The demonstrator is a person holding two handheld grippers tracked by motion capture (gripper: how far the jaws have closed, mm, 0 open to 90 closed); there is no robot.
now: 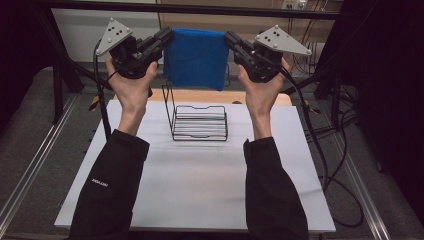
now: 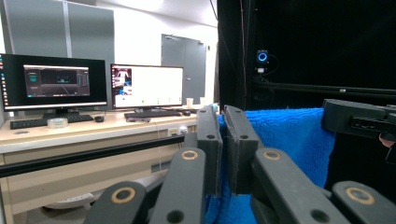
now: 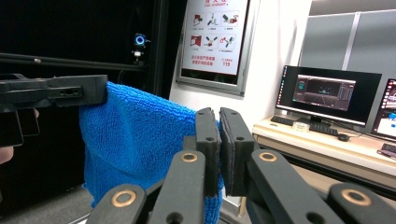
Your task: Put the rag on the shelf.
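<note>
Nearest the person, the white table (image 1: 200,190) carries a black wire rack (image 1: 199,122). Above and beyond it, the left gripper (image 1: 167,36) and right gripper (image 1: 230,39) each pinch a top corner of a blue towel (image 1: 196,57), jaws closed on the cloth, so it hangs spread out between them in the air. The step in hand looks like carrying the towel toward the rack. Next it likely needs lowering over the rack's upright bar, both corners kept level. The towel's lower edge hides what lies behind it, and the rack's back frame is thin and hard to trace.
</note>
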